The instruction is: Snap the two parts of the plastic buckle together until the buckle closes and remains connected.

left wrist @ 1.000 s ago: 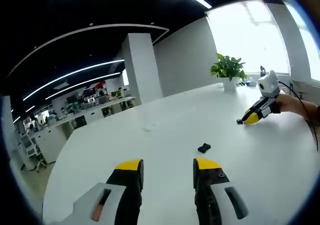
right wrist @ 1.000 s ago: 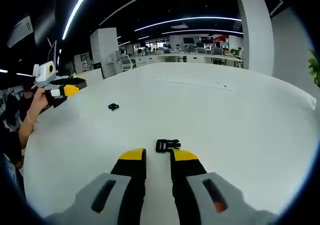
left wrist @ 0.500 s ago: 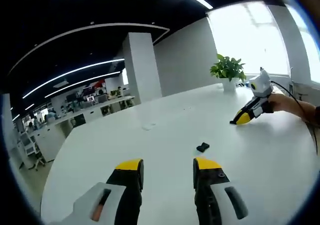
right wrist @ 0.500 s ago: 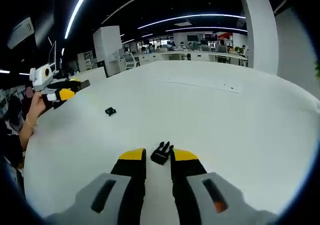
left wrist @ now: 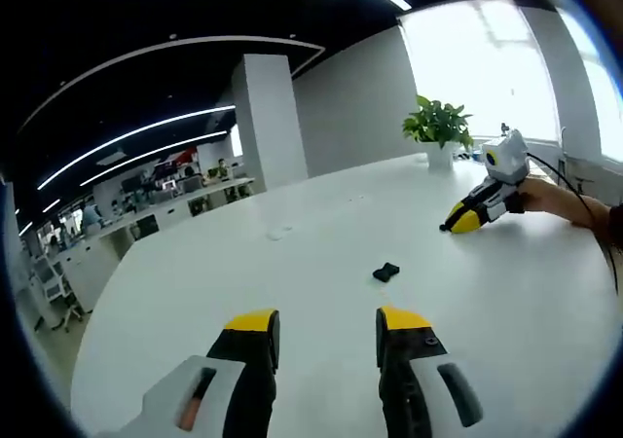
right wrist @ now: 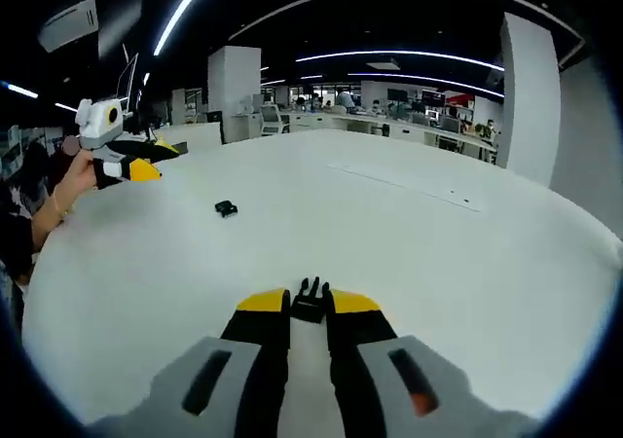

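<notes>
Right gripper (right wrist: 310, 303) fingers are pinching the pronged buckle part (right wrist: 310, 300) just above the white worktop (right wrist: 467, 263); left gripper (left wrist: 326, 323) fingers are gaping, empty (socket part (left wrist: 385, 272) lying ahead).

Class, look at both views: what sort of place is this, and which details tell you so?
Most likely an open-plan office. A large white table stands in front, rows of desks with monitors fill the background under long ceiling light strips, and a potted plant sits by a bright window.

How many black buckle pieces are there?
2. One pronged buckle piece sits clamped between the right gripper jaws; the other buckle piece lies loose on the white table, ahead of the left gripper.
</notes>
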{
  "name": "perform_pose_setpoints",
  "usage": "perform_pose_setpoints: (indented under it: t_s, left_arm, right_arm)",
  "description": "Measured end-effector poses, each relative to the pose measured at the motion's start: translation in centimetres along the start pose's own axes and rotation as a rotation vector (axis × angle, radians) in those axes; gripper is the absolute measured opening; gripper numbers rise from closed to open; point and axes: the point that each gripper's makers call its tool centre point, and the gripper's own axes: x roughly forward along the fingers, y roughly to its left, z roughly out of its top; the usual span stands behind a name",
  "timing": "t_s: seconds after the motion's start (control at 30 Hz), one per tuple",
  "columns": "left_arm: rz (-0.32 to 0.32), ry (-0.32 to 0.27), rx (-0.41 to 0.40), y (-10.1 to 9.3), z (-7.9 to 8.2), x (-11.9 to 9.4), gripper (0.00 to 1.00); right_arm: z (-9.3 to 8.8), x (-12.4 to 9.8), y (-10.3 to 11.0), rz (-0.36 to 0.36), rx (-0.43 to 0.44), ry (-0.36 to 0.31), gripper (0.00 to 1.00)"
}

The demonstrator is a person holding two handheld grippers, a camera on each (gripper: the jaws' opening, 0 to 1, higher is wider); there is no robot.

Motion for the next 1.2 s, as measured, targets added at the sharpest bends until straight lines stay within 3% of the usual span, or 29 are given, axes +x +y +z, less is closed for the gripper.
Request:
perform_pose_setpoints:
  t_s: [0.1,0.23,0.37,0.6,0.83,1.07,1.2]
  left_arm:
    - [-0.020,-0.003,0.028,-0.5,0.0,0.1,0.40]
    - [-0.089,-0.057,-0.007,-1.7,0.5,0.2,0.39]
    - [-0.123,-0.061,-0.014,-2.2,0.1,0.6,0.37]
    - [-0.190,-0.124,-0.109,-2.8,0.7,0.5,0.29]
    - [-0.181,-0.092,-0.100,-2.4,-0.5,1.2,0.29]
    - [-0.181,-0.087,-0.137,-1.8,-0.8,1.3,0.30]
    - [-0.191,-0.075,-0.108,-2.1,-0.9,1.3,0.30]
  right_arm:
    - [0.0,-0.2,0.0,0.007,0.010,-0.015,0.15]
    - [-0.1,-0.6,-0.3,0.002,0.030,-0.041,0.15]
    - [0.3,-1.1,-0.9,-0.015,0.043,-0.086,0.15]
    - [1.8,-1.4,-1.2,-0.003,0.066,-0.158,0.15]
    - [2.3,-1.5,-1.4,0.008,0.100,-0.191,0.15]
    - [1.5,-1.4,-1.4,0.025,0.146,-0.177,0.15]
    - [1.3,-1.3,-0.8,0.046,0.158,-0.172,0.15]
